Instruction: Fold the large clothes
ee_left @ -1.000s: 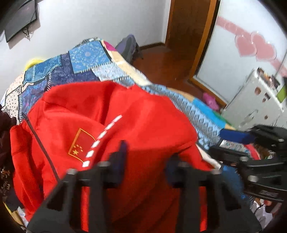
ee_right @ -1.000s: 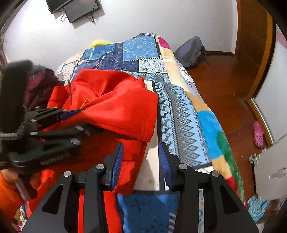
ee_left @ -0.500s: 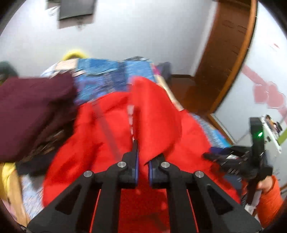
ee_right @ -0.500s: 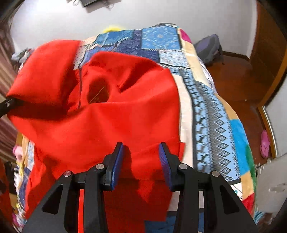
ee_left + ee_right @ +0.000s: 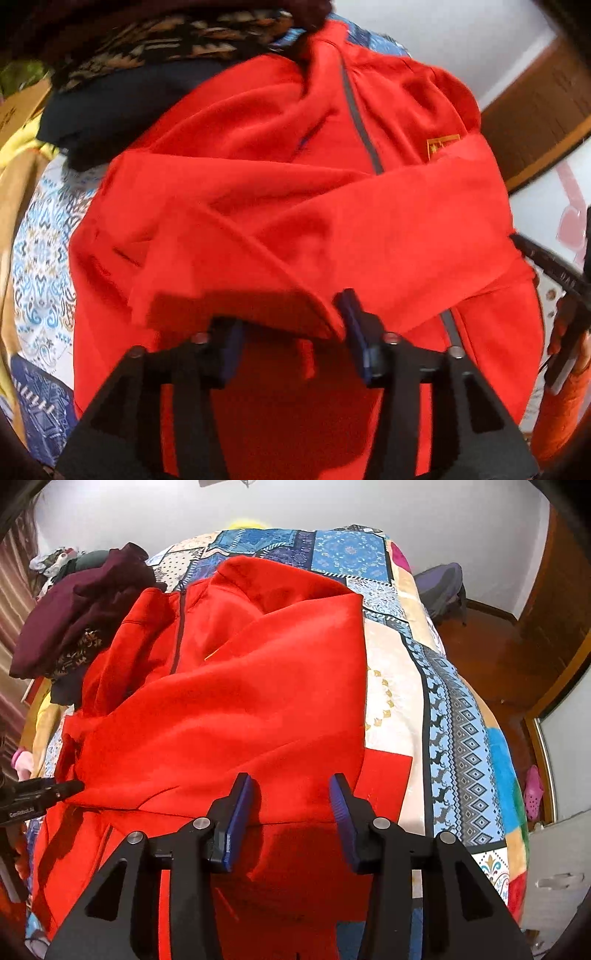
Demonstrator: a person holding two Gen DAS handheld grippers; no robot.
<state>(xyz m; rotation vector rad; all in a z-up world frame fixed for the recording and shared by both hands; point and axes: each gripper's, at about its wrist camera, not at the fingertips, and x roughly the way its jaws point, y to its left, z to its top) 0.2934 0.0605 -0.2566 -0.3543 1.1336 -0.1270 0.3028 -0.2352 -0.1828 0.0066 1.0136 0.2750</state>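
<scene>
A large red zip jacket lies on the patchwork bed, with one side folded across its front. It also fills the left wrist view, where its grey zip and a small flag badge show. My left gripper is open just above a folded red edge, with cloth lying between and over its fingers. It also shows at the left edge of the right wrist view. My right gripper is open and empty, low over the jacket's folded edge.
A pile of maroon and dark patterned clothes sits at the jacket's far left, also in the left wrist view. The patchwork quilt is bare to the right. Wooden floor and a door lie beyond the bed.
My left gripper carried a red fold across the jacket and has now opened, leaving the fold lying flat. My right gripper stayed open near the lower edge.
</scene>
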